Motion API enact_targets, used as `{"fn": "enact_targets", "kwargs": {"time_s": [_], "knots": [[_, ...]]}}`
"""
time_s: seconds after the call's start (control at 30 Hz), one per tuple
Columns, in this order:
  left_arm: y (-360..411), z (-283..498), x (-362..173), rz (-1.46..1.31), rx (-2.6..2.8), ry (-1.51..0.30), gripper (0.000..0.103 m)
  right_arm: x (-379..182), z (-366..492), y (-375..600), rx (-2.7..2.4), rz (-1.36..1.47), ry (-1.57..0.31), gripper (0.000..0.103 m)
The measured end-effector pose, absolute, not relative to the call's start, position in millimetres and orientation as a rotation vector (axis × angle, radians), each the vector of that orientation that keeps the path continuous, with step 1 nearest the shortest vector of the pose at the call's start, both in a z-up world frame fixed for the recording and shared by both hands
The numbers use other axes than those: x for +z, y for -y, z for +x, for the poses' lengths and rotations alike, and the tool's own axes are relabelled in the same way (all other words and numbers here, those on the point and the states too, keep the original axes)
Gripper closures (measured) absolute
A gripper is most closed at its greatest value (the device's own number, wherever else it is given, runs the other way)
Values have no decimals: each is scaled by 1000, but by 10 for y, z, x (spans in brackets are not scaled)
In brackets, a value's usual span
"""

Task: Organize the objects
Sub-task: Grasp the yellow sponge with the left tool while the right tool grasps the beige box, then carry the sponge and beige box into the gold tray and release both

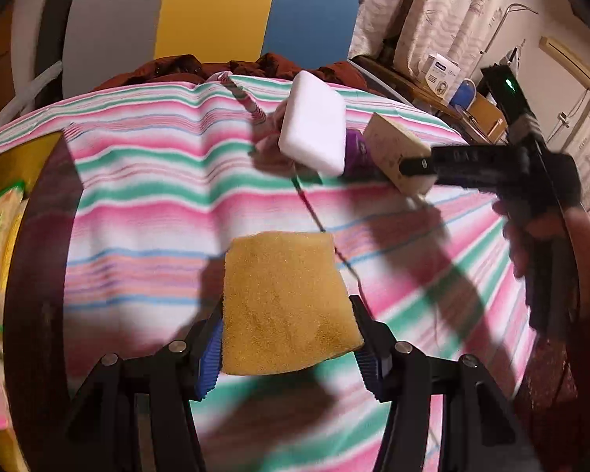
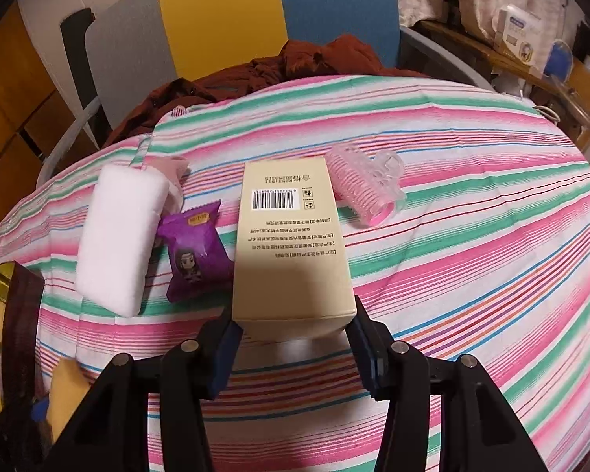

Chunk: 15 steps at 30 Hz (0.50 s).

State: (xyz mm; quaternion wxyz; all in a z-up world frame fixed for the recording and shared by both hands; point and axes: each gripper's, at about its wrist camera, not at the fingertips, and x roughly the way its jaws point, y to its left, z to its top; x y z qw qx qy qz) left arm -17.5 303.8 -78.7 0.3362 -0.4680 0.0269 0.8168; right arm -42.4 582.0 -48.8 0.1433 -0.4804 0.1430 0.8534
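Observation:
My left gripper point(image 1: 287, 314) is shut on a yellow sponge point(image 1: 283, 299), which its blue pads pinch at both sides just above the striped cloth point(image 1: 137, 181). The right gripper point(image 2: 293, 322) is shut on the near end of a cream box point(image 2: 291, 236) with a barcode; in the left wrist view one black finger point(image 1: 452, 161) lies along that box point(image 1: 393, 149). A white foam block point(image 2: 118, 236) and a purple snack packet point(image 2: 196, 247) lie left of the box. A pink hair roller point(image 2: 364, 185) lies to its right.
A dark-rimmed container point(image 2: 19, 306) holding yellow packets stands at the cloth's left edge. A brown garment point(image 2: 295, 63) is bunched at the far edge before yellow and blue panels point(image 2: 224, 15). A thin red cord point(image 1: 314, 212) crosses the cloth. A hand point(image 1: 531, 244) holds the right gripper.

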Motion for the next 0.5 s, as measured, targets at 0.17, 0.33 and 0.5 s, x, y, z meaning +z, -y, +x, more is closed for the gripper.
{"fn": "enact_targets", "kwargs": {"time_s": [0.17,0.33,0.5], "knots": [[-2815,27,-646,-1164,2106,-66,46,-420,-360,-5848,2450,-1369,-488,52],[-2635,228,-432,-1069,2107,-75,46,-356,-162,-5731,2454,-1382,-529,52],[-2400,326,-334,-1038,2120,-44,46,-273,101,-5611,2467,-1374,-605,52]]}}
